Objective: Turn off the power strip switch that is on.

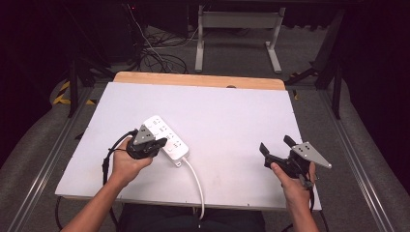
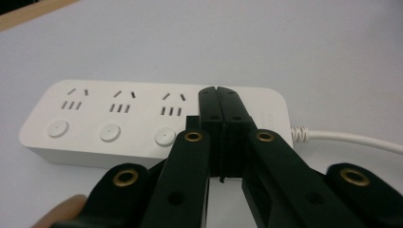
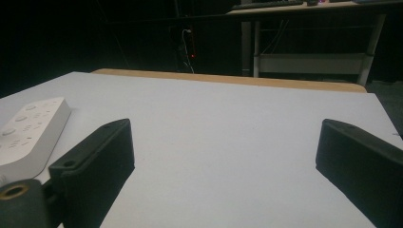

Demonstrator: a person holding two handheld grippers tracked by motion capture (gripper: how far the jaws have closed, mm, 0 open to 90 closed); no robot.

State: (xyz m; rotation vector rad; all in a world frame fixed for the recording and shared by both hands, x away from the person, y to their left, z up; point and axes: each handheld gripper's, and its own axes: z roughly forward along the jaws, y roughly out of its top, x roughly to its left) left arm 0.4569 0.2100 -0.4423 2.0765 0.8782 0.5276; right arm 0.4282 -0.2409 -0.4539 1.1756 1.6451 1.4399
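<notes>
Nearest to us in the left gripper view are the black jaws of our left gripper [image 2: 219, 97], pressed together with nothing between them, their tips over the cord end of the white power strip [image 2: 119, 118]; whether they touch its top we cannot tell. The strip is our landmark: it lies flat and slanted on the white table [image 1: 232, 121], its white cord [image 1: 196, 181] running off its near end toward the table's front edge. To the left of our tips on the strip stand three round buttons [image 2: 110, 132], each below a set of sockets, none of them covered by the jaws. Well to the right of the strip, our right gripper [image 1: 276, 148] hangs above the bare table with its jaws wide apart and empty. We judge the work to be at its start: the closed left tips look poised to press something at the strip's cord end, and no press is yet shown done; the right gripper has no part so far.
</notes>
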